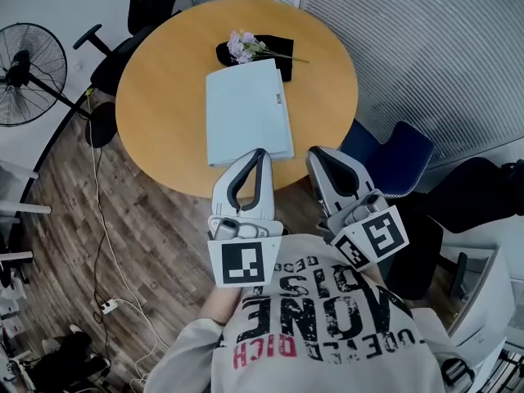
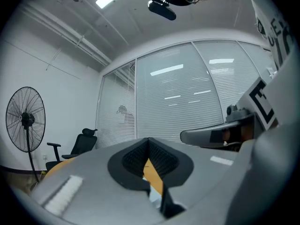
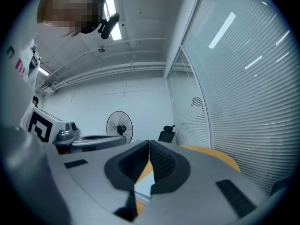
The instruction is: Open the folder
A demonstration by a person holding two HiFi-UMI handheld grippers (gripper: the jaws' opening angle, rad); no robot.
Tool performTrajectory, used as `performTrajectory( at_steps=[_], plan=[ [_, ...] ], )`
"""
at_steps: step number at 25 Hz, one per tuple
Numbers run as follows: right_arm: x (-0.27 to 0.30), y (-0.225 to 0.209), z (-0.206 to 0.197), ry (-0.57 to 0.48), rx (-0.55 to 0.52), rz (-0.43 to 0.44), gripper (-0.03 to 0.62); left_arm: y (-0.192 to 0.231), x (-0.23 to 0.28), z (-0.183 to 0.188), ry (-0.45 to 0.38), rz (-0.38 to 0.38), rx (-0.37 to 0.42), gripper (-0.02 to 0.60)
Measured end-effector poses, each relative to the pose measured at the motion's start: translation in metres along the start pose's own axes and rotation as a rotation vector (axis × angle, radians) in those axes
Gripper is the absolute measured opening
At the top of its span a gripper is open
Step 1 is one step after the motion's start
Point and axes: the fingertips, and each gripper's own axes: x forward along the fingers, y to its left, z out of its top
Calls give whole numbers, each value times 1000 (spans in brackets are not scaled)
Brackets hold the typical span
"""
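Observation:
A closed light-blue folder [image 1: 247, 110] lies flat on the round wooden table [image 1: 164, 97], its long side running away from me. My left gripper [image 1: 260, 152] hovers at the folder's near right corner, jaws shut and empty. My right gripper [image 1: 315, 150] is just right of it, over the table's near edge, also shut with nothing in it. In the left gripper view the fingertips [image 2: 149, 139] meet, with a sliver of folder [image 2: 154, 198] below them. The right gripper view shows its tips [image 3: 149, 142] closed above the folder [image 3: 145, 187].
A small bunch of lilac flowers [image 1: 243, 46] lies on a black cloth [image 1: 278, 47] at the table's far side. A standing fan [image 1: 20, 72] is at the left, a black office chair [image 1: 147, 6] behind the table, a blue chair [image 1: 401, 158] at the right. Cables and a power strip [image 1: 108, 305] lie on the floor.

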Motion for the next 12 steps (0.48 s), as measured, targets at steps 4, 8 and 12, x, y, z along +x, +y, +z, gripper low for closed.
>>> performTrajectory(
  at_steps=[4, 8, 12],
  plan=[
    [-16, -11, -3, 1, 0, 1, 12, -20, 2, -1, -5, 5, 4, 11],
    [-26, -19, -8, 4, 3, 8, 12, -32, 3, -3, -6, 14, -2, 11],
    [-32, -23, -9, -1, 8, 15, 12, -39, 2, -4, -4, 20, 3, 11]
  ],
)
